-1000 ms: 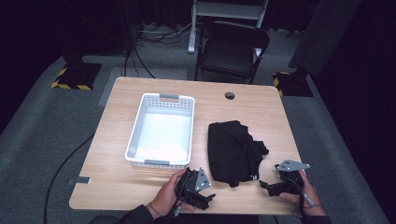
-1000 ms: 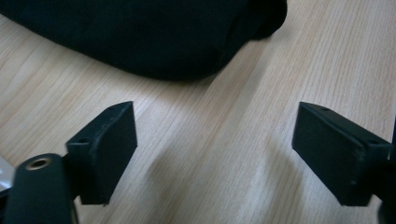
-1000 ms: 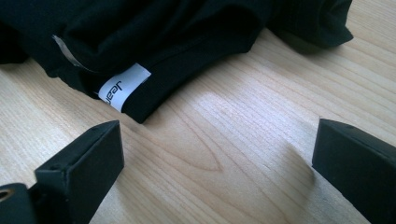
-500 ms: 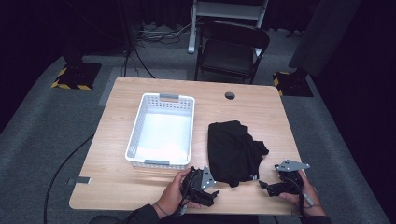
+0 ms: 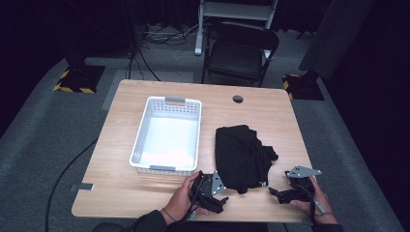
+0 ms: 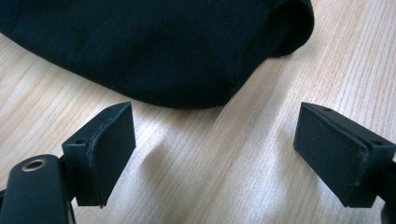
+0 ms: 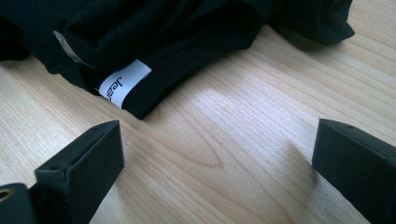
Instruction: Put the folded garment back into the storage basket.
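Black garment (image 5: 244,157) lies crumpled on the table (image 5: 121,193), just ahead of both grippers. Left gripper (image 6: 215,154): jaws apart, just been opening, nothing between them, rounded fold of cloth close in front. Right gripper (image 7: 215,163): jaws wide apart, empty, white label (image 7: 123,83) ahead toward its left jaw. Best bet: slide low along the wood, straddle a hem. White basket (image 5: 167,135) sits beyond left gripper; near table edge close behind both hands.

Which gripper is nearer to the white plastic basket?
Left. The left gripper sits just below the white plastic basket's near right corner; the right gripper lies beyond the black cloth garment.
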### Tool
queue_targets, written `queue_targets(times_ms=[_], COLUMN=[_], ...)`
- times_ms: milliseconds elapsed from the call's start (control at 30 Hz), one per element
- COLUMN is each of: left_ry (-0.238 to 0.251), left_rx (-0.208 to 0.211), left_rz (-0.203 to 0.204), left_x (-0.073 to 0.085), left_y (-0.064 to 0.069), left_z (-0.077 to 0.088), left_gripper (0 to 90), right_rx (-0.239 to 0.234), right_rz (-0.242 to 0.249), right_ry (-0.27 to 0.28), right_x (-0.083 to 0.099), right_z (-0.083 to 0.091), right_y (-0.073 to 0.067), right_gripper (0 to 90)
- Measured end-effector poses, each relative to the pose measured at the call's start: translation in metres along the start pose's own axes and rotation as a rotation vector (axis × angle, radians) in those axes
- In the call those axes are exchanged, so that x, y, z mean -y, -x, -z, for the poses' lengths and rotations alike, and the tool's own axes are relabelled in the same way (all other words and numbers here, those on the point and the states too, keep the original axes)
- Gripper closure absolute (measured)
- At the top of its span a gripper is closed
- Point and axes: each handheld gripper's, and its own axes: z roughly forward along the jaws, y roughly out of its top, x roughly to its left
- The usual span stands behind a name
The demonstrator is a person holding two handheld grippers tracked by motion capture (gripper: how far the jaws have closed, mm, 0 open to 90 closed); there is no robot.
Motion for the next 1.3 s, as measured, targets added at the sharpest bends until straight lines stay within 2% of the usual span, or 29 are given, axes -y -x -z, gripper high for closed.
queue_targets(times_ms=[200, 400, 667, 733, 1100, 1200, 1300], left_ry=[0.015, 0.009, 0.009, 0.012, 0.007, 0.002, -0.003], left_rx=[-0.014, -0.020, -0.028, -0.047, -0.079, -0.101, -0.103], left_rz=[0.008, -0.003, 0.004, 0.009, 0.017, 0.013, 0.011], left_x=[-0.003, -0.005, -0.007, -0.008, -0.013, -0.016, -0.018], left_y=[0.000, 0.000, -0.001, 0.000, -0.002, -0.002, -0.004], left_z=[-0.003, -0.006, -0.009, -0.009, -0.014, -0.016, -0.017], left_gripper=[13.1, 13.5, 13.5, 14.9, 15.5, 17.4, 21.1], right_rx=[-0.003, -0.012, -0.014, -0.015, -0.018, -0.018, -0.018], right_rz=[-0.006, -0.002, 0.000, 0.000, 0.002, 0.002, 0.003], right_ry=[-0.001, 0.002, 0.005, 0.006, 0.014, 0.014, 0.016], right_x=[0.001, 0.002, 0.002, 0.002, 0.003, 0.003, 0.003], right_z=[-0.001, -0.001, -0.001, -0.001, -0.002, -0.002, -0.002], right_y=[0.001, 0.000, 0.000, 0.000, 0.000, 0.000, 0.000], right_gripper=[2.3, 1.9, 1.2, 1.2, 1.1, 1.0, 1.0])
